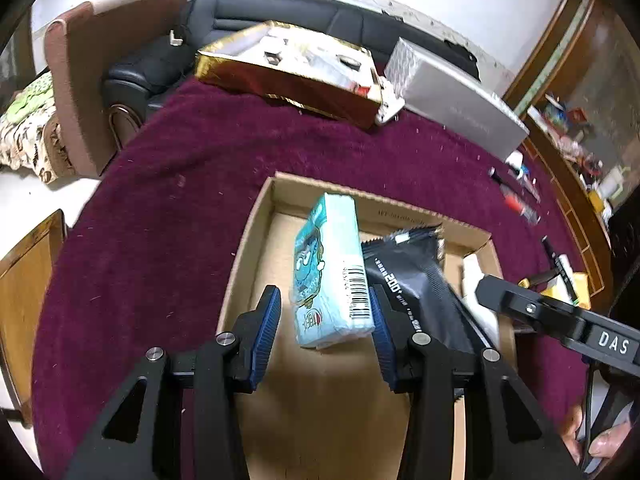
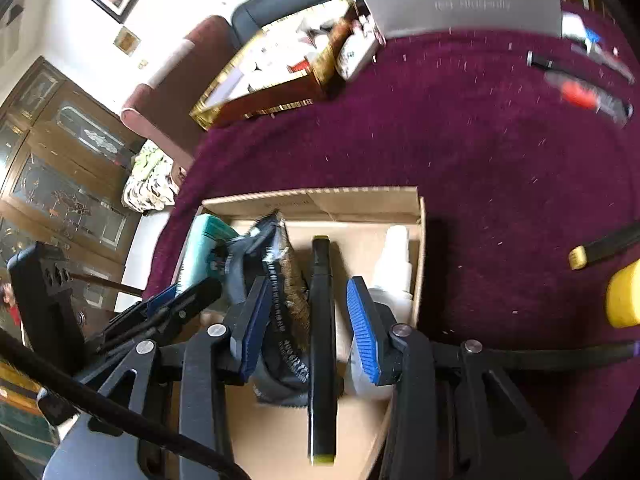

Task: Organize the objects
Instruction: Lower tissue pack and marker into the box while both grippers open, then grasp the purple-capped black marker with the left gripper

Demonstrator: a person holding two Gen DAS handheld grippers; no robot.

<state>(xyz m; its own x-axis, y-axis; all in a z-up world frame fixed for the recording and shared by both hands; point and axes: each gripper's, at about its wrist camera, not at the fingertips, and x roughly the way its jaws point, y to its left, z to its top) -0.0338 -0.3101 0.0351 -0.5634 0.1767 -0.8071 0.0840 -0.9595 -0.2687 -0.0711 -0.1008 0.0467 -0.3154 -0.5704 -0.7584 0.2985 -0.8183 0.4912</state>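
An open cardboard box sits on the dark red cloth. In it lie a light blue tissue pack, a black foil packet and a white bottle. My left gripper is open over the box. The tissue pack stands tilted between its blue pads, with a gap on the left side. My right gripper is open too. A black marker lies lengthwise between its pads, with a gap on both sides.
A gold box full of small items and a silver box stand at the table's far side. Pens lie to the right, as do a yellow-capped marker and a yellow object. A sofa and chair stand behind.
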